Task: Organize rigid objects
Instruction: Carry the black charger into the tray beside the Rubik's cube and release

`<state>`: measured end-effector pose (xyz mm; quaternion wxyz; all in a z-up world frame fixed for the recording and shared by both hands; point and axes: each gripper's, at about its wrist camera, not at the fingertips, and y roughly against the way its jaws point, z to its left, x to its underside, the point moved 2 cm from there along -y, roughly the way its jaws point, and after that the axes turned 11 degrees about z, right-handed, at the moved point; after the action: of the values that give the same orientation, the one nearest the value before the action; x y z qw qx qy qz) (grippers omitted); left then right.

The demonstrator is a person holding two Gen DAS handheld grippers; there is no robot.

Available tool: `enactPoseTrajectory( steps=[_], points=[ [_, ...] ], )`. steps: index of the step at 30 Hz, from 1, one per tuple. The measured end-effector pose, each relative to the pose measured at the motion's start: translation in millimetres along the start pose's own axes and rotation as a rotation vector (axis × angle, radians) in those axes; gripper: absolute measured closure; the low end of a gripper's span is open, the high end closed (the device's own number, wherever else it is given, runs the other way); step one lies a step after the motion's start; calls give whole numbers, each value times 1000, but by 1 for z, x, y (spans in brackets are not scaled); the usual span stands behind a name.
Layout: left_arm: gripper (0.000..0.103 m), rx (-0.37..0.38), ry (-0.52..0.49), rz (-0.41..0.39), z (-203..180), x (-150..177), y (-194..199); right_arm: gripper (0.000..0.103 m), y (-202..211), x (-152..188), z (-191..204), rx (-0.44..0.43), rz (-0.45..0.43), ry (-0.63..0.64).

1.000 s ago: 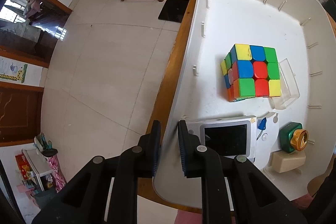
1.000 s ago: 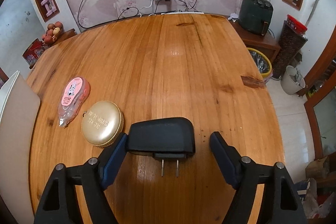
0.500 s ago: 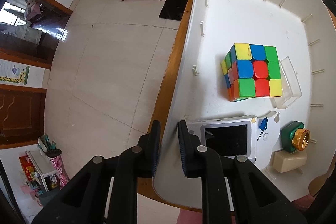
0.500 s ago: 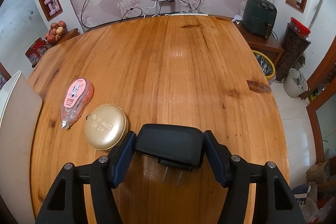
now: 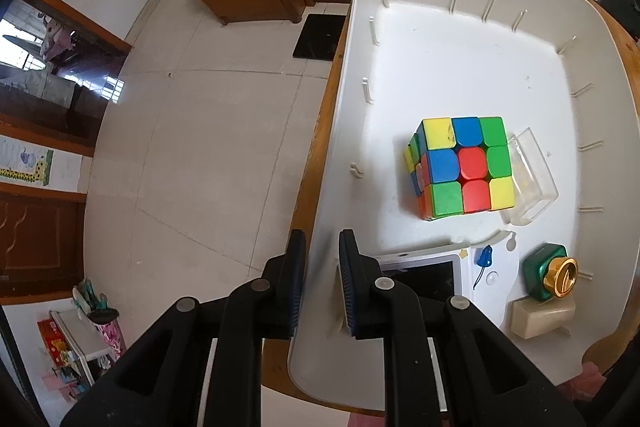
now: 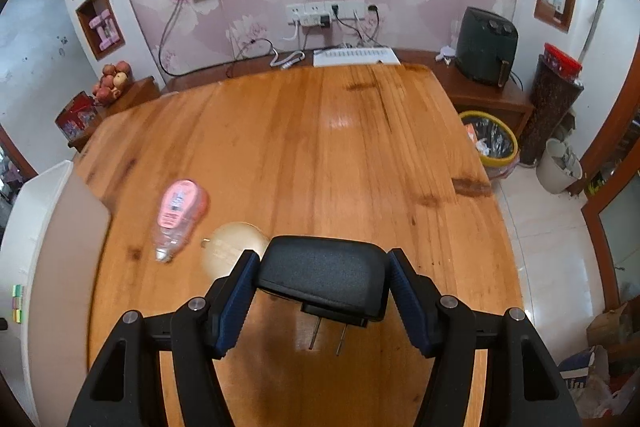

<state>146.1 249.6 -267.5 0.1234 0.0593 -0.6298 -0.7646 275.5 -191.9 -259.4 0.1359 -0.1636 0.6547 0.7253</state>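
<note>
Now the right claw (image 6: 320,291) is clamped on the black plug adapter (image 6: 324,275), its blue pads pressed against the adapter's left and right ends, prongs pointing toward the camera above the wooden worktop (image 6: 320,147). To the left of that claw lie a round gold tin (image 6: 228,251) and, farther left, a pink tape dispenser (image 6: 180,211). The left claw (image 5: 322,283) grips the near left rim of the white bin (image 5: 460,67), one pad inside and one outside. Inside the bin sits a colourful puzzle cube (image 5: 464,167), beyond the claw and to its right.
</note>
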Motion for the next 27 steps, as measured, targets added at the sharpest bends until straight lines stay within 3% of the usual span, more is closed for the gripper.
enactPoseTrajectory(
  steps=[15, 27],
  points=[
    [86, 73, -41, -94, 14, 5, 20, 38, 69, 16, 90, -81, -92, 153],
    [93, 184, -91, -85, 25, 6, 21, 38, 93, 43, 178, -169, -59, 269]
  ],
)
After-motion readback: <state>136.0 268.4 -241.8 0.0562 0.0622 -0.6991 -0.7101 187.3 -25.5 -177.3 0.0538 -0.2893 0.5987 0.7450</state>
